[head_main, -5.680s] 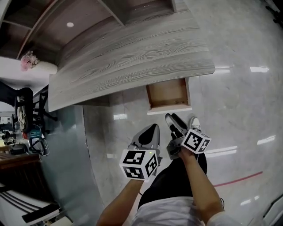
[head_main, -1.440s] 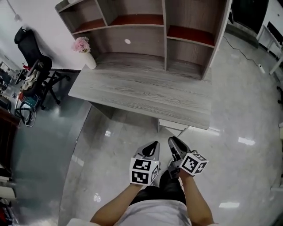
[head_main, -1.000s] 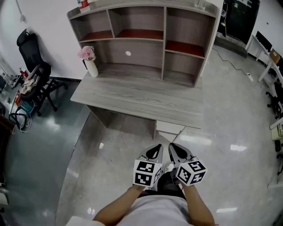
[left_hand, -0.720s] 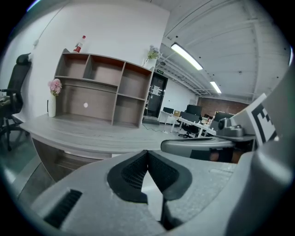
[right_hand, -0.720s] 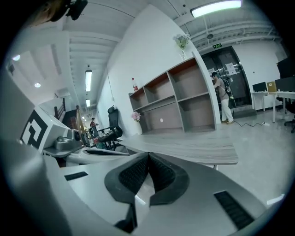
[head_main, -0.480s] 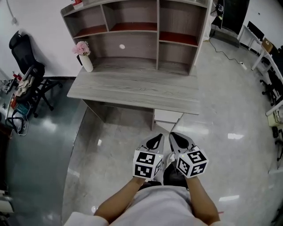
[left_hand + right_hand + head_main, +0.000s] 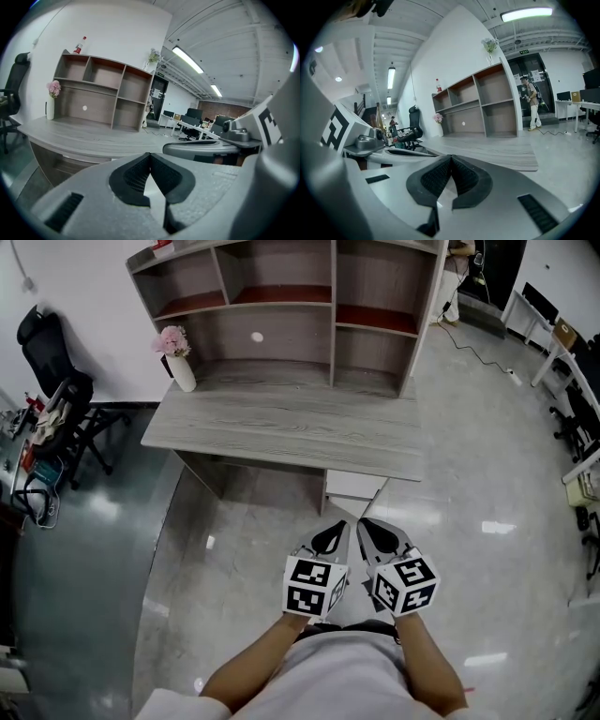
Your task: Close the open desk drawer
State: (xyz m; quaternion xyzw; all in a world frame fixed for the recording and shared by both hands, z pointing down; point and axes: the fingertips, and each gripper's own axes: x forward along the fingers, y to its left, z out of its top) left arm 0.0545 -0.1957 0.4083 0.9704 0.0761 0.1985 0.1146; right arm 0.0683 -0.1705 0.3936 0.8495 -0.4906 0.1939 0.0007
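The left gripper (image 7: 330, 532) and right gripper (image 7: 373, 532) are hovering side by side, each keeping its jaws pressed together on nothing. The drawer (image 7: 353, 486) is sitting just ahead of their tips, tucked under the desk (image 7: 281, 432).

The bench (image 7: 281, 432) is pale grey with streaked wood grain; the shelf unit (image 7: 281, 343) behind matches, its shelf boards reddish brown. The drawer (image 7: 354, 486) is white. At upper left, a white vase (image 7: 182, 374) carries pink flowers (image 7: 171, 339) and an office chair (image 7: 47, 334) is black. The floor (image 7: 469, 456) is glossy mottled grey, darker at left. The left gripper (image 7: 333, 531) and right gripper (image 7: 370, 529) are grey with black ribbed pads (image 7: 136, 176), each bearing a white cube patterned with black squares.
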